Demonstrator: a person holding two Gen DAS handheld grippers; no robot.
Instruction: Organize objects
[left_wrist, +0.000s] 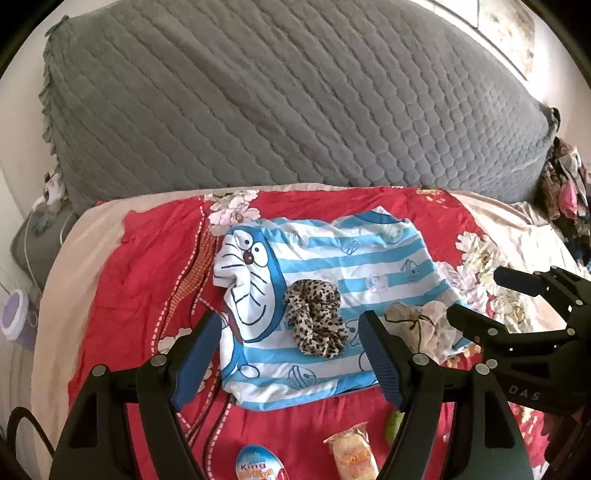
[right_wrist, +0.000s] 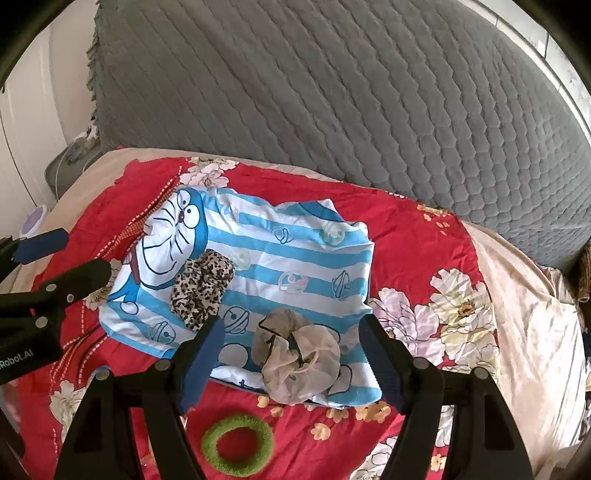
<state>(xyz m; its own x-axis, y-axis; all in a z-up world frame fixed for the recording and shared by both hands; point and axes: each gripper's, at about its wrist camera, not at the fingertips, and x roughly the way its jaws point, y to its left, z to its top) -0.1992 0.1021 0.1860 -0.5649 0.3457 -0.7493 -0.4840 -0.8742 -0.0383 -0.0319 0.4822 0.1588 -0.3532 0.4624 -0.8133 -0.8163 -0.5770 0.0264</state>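
Leopard scrunchie (left_wrist: 317, 320) mid-cloth (left_wrist: 388, 254); beige scrunchie (right_wrist: 297, 356) at cloth edge.

"King" on egg (left_wrist: 258, 465), "DAS" on tool (left_wrist: 524, 392)

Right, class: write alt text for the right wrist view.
Two open gripper fingers hover above a beige scrunchie on a blue-striped cartoon cloth, with a leopard-print scrunchie beside it. A green hair tie lies nearer on the red floral bedspread.
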